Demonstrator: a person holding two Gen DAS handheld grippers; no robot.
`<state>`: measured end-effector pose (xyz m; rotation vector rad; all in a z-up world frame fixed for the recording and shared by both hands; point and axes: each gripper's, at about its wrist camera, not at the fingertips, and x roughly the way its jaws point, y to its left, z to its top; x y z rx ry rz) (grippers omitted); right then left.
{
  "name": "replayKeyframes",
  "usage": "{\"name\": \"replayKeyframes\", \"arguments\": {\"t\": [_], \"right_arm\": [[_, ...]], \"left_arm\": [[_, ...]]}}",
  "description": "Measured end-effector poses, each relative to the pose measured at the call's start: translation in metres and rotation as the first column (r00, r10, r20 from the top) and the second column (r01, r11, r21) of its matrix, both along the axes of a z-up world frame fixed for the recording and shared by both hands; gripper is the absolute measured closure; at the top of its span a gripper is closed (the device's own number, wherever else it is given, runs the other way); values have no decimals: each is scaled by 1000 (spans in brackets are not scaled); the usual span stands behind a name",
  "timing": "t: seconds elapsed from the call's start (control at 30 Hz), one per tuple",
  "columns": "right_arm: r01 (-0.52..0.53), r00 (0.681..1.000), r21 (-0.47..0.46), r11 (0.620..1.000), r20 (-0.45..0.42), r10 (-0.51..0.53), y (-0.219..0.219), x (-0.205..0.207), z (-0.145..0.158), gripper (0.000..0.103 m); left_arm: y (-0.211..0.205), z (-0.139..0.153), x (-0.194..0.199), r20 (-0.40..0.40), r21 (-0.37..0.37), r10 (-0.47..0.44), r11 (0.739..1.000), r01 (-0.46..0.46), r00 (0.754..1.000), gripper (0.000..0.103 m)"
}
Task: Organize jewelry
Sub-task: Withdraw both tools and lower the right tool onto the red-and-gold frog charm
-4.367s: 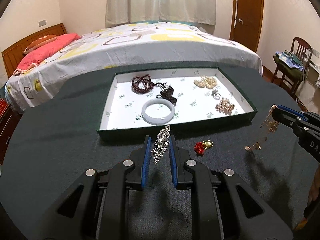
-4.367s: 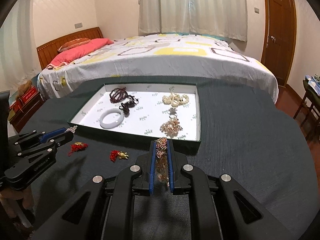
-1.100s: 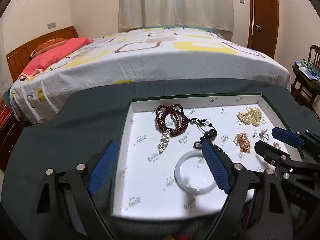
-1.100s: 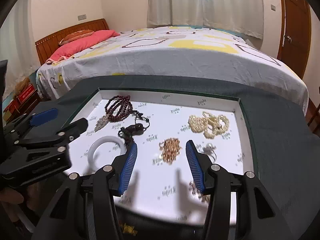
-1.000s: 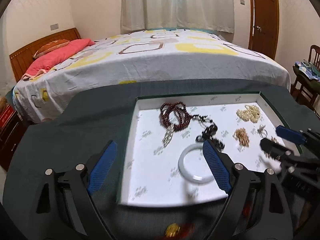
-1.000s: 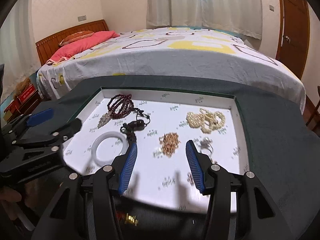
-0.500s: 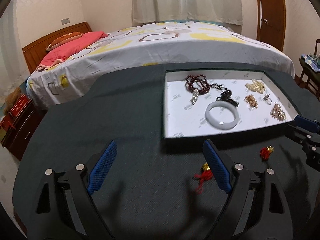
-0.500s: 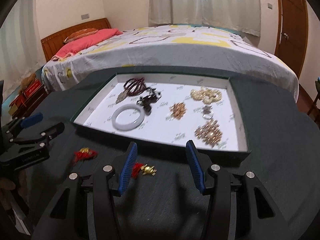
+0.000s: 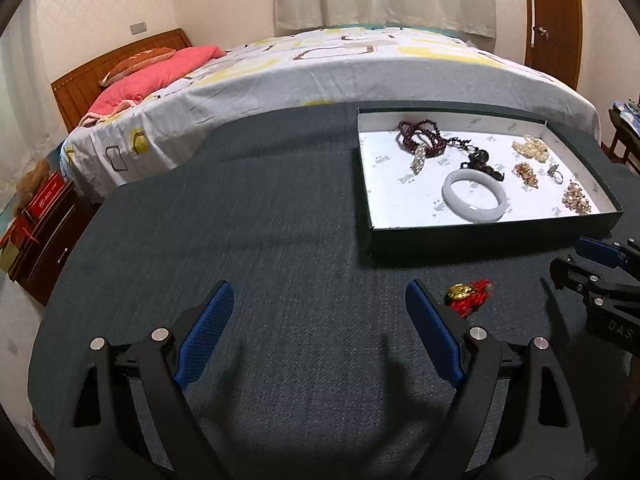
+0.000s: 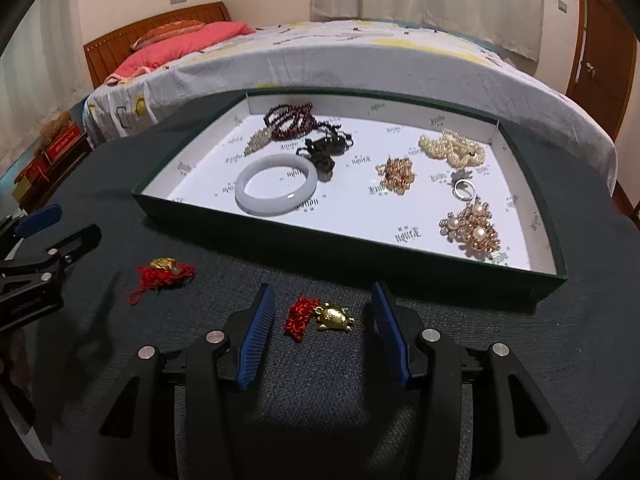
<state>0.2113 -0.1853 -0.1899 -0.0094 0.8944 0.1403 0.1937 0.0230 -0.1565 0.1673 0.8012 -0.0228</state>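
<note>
Both grippers had withdrawn from the green white-lined tray (image 10: 224, 222) to the dark cloth. The right gripper (image 10: 322, 326), half open and empty, bracketed the gold turtle charm on red cord (image 10: 320, 317); it needed lowering before closing. The left gripper (image 9: 320, 320) stood wide, empty.

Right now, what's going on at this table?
A person with a gripper in each hand is sorting jewelry into a white-lined tray. The bangle, beads, pearls and brooches already lie inside. Two red-corded gold charms remain on the dark cloth. The right gripper is open with the turtle charm between its fingers, not pinched. The left gripper is open and empty, with the other charm just to its right.
</note>
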Motion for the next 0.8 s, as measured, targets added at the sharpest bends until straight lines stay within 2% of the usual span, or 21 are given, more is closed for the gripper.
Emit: {"name": "replayKeyframes", "arguments": {"t": [0.23,0.3,0.37,0.43,0.8], "right_arm": [[-7,1000,-13,1000,-8,7,-1,-2,-4,53],[-3,1000,-22,1000,-5,3,-1,-3,-4,57],[-12,1000,-12,1000,-4,12,-2,-4,-3,76],[-13,1000,-4,1000,-6,13,-4,-4,-3,78],[21,1000,21,1000,18,-22,-27,-15,7,80]], "left_arm": [[2,-6,2,-17,6,8,1000,-8,1000,17],[0,-7,1,-18,12,5,1000,-5,1000,17],[-2,-8,1,-21,17,1,1000,-1,1000,17],[-5,-9,0,-25,18,-4,1000,5,1000,17],[-33,-11,1,-33,-2,-62,998,62,998,17]]}}
